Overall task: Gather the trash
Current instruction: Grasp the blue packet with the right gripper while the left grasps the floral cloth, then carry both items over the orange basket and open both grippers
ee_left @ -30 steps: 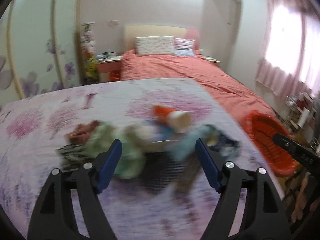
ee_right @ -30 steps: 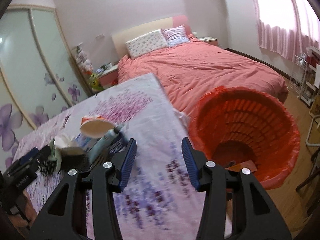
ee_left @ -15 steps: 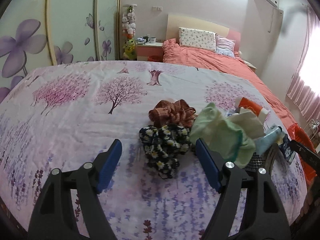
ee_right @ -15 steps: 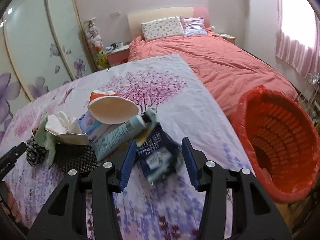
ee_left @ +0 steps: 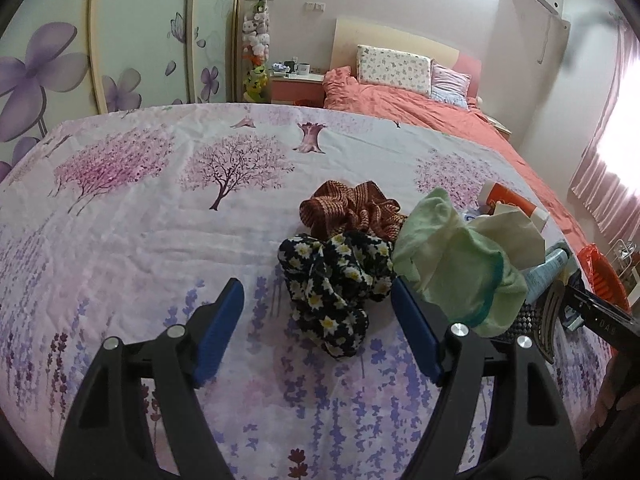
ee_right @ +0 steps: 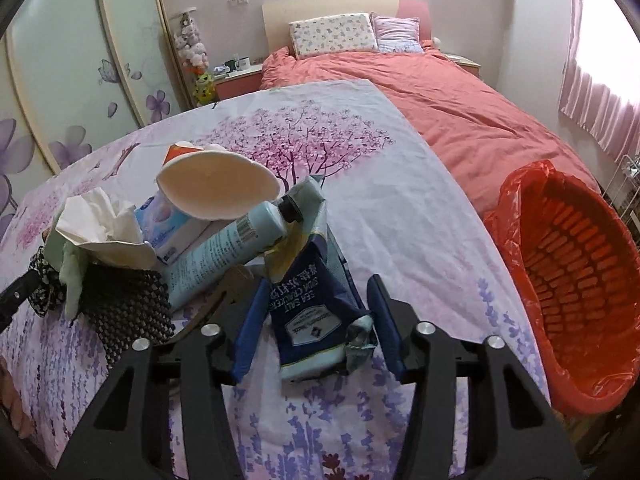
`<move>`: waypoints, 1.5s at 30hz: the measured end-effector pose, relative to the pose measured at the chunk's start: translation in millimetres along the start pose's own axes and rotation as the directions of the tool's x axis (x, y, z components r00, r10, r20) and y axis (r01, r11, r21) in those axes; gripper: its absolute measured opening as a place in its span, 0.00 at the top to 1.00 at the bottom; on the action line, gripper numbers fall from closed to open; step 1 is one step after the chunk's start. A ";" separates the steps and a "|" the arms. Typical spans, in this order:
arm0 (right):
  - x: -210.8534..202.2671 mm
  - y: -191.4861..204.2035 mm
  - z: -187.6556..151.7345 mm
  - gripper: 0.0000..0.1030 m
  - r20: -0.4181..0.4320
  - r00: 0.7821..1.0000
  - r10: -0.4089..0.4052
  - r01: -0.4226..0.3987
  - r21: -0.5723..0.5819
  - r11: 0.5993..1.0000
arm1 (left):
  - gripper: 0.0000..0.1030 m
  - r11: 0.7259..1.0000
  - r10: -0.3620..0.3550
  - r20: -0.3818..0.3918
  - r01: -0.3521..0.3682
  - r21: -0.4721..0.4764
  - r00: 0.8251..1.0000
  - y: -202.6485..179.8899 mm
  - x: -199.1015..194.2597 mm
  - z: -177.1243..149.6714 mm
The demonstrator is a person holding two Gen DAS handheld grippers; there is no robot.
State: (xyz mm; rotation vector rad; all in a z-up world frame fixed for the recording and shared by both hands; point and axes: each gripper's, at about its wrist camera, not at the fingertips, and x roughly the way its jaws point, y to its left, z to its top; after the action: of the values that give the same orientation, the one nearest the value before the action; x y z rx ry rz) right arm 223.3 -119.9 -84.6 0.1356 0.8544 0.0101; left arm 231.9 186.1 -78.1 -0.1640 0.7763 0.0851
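A heap of items lies on the flowered table cloth. In the right wrist view a blue cracker wrapper [ee_right: 316, 308] lies between the open fingers of my right gripper [ee_right: 316, 324]. Beside it are a pale blue tube [ee_right: 224, 252], a paper cup [ee_right: 216, 188], crumpled tissue [ee_right: 100, 216] and a tissue pack [ee_right: 176, 232]. The red trash basket [ee_right: 576, 280] stands at the right below the table edge. My left gripper [ee_left: 316, 328] is open and empty, just before a black flowered scrunchie [ee_left: 332, 280], with a brown scrunchie [ee_left: 352, 208] and a green cloth [ee_left: 452, 264] behind.
A black mesh mat [ee_right: 124, 312] lies under the heap. A bed with a red cover [ee_right: 440, 92] stands behind the table. Wardrobe doors with purple flowers [ee_left: 60, 60] line the left wall. The table's right edge runs close to the basket.
The left gripper has swung left, from the heap's right part to the scrunchies. The right gripper has moved from the basket side to the heap and now straddles the blue wrapper.
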 end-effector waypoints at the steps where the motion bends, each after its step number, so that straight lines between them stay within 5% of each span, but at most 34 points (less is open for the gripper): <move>1: -2.0 1.1 -0.4 0.56 0.004 1.000 0.000 0.000 0.000 1.000 | 0.28 1.000 -0.005 -0.002 0.005 -0.004 1.000 0.0 1.0 0.2; 5: -6.8 4.1 -1.0 0.64 0.010 1.000 0.003 -0.003 -0.006 1.000 | 0.36 1.000 -0.023 -0.017 0.023 -0.014 1.000 -1.1 7.4 2.4; 6: -8.4 4.0 -1.5 0.82 0.009 1.000 0.009 -0.009 -0.004 1.000 | 0.38 0.999 -0.030 -0.023 0.029 -0.018 0.999 -1.3 9.7 2.6; 7: -8.6 3.3 -1.1 0.86 0.006 1.000 0.002 -0.002 -0.002 1.000 | 0.44 0.999 -0.042 -0.035 0.041 -0.026 0.999 -1.2 13.2 3.0; 11: -11.5 -3.5 -2.9 0.87 -0.003 1.000 0.031 -0.030 0.021 0.999 | 0.73 0.996 -0.077 -0.059 0.074 -0.040 0.995 -0.4 17.4 0.8; 14: -15.9 -5.1 -4.6 0.87 0.007 0.999 0.032 -0.033 0.024 0.999 | 0.82 0.996 -0.086 -0.045 0.085 -0.032 0.995 0.5 12.8 -0.6; 31: -59.5 -30.8 -1.5 0.87 0.122 0.992 0.003 -0.013 0.078 0.997 | 0.84 0.994 -0.107 0.069 0.107 -0.006 0.992 -16.2 -49.1 15.2; 45: -114.7 -47.9 -6.2 0.87 0.308 0.950 -0.057 0.032 0.087 0.996 | 0.84 0.972 -0.225 0.111 0.215 0.100 0.968 -85.8 -86.8 19.0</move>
State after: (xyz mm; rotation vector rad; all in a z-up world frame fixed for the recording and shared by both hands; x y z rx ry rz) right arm 141.1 -173.9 -8.3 0.1891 0.5423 -0.0867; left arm 195.1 103.7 6.2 -0.1596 0.6347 -0.1484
